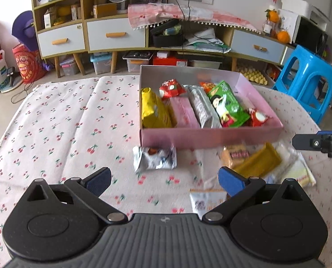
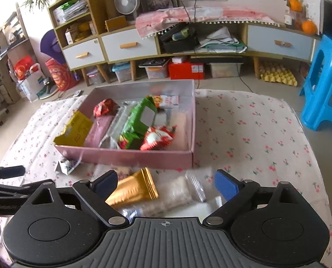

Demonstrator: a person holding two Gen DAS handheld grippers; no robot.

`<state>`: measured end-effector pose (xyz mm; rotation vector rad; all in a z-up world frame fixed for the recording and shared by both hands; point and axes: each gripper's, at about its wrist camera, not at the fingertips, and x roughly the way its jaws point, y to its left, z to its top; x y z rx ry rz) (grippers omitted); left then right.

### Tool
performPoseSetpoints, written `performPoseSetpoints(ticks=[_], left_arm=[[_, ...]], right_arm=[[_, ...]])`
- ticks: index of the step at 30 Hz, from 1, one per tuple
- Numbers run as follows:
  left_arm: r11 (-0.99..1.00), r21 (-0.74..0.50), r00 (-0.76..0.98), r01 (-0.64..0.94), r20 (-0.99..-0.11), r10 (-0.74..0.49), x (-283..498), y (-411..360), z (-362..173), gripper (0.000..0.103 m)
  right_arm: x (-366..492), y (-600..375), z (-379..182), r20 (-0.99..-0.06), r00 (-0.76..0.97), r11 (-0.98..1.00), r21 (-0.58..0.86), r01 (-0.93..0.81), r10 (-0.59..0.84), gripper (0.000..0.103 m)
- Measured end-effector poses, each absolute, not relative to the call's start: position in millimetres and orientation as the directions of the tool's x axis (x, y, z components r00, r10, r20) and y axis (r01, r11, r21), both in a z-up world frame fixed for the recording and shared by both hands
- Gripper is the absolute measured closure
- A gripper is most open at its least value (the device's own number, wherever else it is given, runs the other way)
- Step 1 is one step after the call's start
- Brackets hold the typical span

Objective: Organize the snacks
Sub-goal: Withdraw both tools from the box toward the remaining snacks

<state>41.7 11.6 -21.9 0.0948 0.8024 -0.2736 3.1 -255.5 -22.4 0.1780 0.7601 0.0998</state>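
Left wrist view shows the left gripper (image 1: 164, 179) with its blue-padded fingers spread wide and nothing between them, hovering above the cherry-print cloth (image 1: 54, 120) at the bottom of the frame. Just ahead of the gap, near frame centre, lies a crumpled silver and white packet (image 1: 154, 158), blurred, close to the front wall of the pink box (image 1: 210, 135) but whether touching it is unclear. The box sits centre right and holds a yellow bag (image 1: 153, 109) at its left end, a pink pack (image 1: 183, 112), a silver pack (image 1: 202, 107), a green packet (image 1: 227, 103) and two red wrapped snacks. At the right edge, one finger of the right gripper (image 1: 306, 141) reaches in over loose snacks.

Right wrist view has the right gripper (image 2: 166, 184) equally wide apart and empty, poised low over a loose pile in front of the box: a gold pouch (image 2: 135, 189) lies just beside its left finger, with clear bags (image 2: 181, 189) under the gap. The pink box (image 2: 125, 156) fills the frame's centre left. The left gripper (image 2: 7, 170) shows at the lower left edge, level with the silver packet (image 2: 66, 165).
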Motion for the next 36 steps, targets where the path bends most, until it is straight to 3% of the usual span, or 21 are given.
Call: performPoseSetpoints(ticks=[7,15,20,25,36], left_arm=[[0.963,-0.024,0.701,0.268,-0.681,-0.212,18,15,-36,0.001],[0.953,-0.025,0.695,0.301,-0.679,-0.237,-3,3,-59,0.001],[0.928,0.067,0.708,0.367,-0.667,-0.232,-15,-14,-67,0.001],[0.906,0.138,0.716,0.400,-0.664,-0.215,-24,-22,-78,0.001],[0.919,0.068,0.711,0.389,-0.657,-0.252,-20,-15,-82,0.000]], right_arm=[[-13,-258,-51,-0.678,0.727,0.987,0.159,0.001,0.109,0.007],[-21,-256,-79,-0.712,0.694,0.994,0.063,-0.088,0.107,0.007],[-17,-254,-92,-0.733,0.671,0.993,0.061,-0.097,0.111,0.007],[-15,-252,-97,-0.719,0.687,0.994,0.061,-0.090,0.106,0.000],[-15,-250,-101,-0.688,0.719,0.995,0.059,-0.078,0.097,0.000]])
